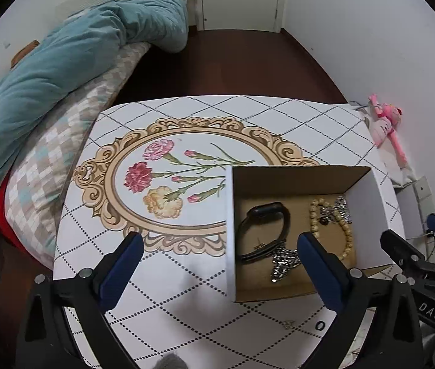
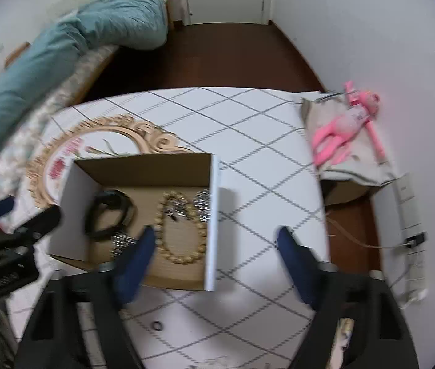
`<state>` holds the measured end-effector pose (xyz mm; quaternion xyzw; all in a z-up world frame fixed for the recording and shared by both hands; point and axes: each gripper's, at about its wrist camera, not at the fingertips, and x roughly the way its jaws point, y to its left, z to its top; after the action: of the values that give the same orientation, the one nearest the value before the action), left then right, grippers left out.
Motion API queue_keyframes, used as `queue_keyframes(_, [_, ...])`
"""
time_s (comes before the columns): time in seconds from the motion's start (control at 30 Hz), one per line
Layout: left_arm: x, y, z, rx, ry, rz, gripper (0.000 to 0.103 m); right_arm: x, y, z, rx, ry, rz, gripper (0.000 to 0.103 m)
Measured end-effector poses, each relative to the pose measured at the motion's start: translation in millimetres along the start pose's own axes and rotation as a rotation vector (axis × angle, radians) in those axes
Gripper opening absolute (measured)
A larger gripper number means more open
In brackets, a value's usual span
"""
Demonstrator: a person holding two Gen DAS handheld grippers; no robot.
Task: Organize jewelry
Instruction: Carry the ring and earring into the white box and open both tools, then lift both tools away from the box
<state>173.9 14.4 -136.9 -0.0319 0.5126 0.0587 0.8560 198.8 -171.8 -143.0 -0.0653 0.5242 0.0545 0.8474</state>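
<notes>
your left claw (image 1: 220,264): fingers apart, holding nothing
your right claw (image 2: 216,252): fingers apart, lettering "das" on its body
box (image 1: 291,181): watch (image 1: 263,230), beads (image 1: 345,236)

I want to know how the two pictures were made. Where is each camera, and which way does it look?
Left wrist: sits on the left gripper, looking forward and down at the cardboard box on the table; its own blue fingers show, plus the other gripper at far right.
Right wrist: sits on the right gripper, same direction, blurred; its fingers show.
Both share the box, bead bracelet, black ring and pink toy.
</notes>
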Motion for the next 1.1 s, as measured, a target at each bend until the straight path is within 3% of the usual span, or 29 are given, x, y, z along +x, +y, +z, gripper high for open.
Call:
queue_keyframes(0.1, [-1, 2, -4, -0.004, -0.004, 0.013, 0.102, 2, -1, -4, -0.012, -0.004, -0.047, 0.098])
queue_keyframes(0.17, [-1, 4, -5, -0.009, -0.007, 0.018, 0.102, 1, -3, -7, -0.011, -0.006, -0.053, 0.102])
queue_keyframes(0.47, [-16, 5, -11, -0.026, -0.041, 0.043, 0.103, -11, -3, -14, 0.002, -0.032, -0.056, 0.102])
queue_keyframes(0.77, [-61, 0, -22, -0.031, -0.129, 0.045, 0.103, -53, -8, -29, 0.019, -0.113, -0.07, 0.102])
queue_keyframes(1.1, [-105, -7, -34, -0.036, -0.172, 0.001, 0.103, -119, -10, -41, 0.044, -0.232, -0.068, 0.102])
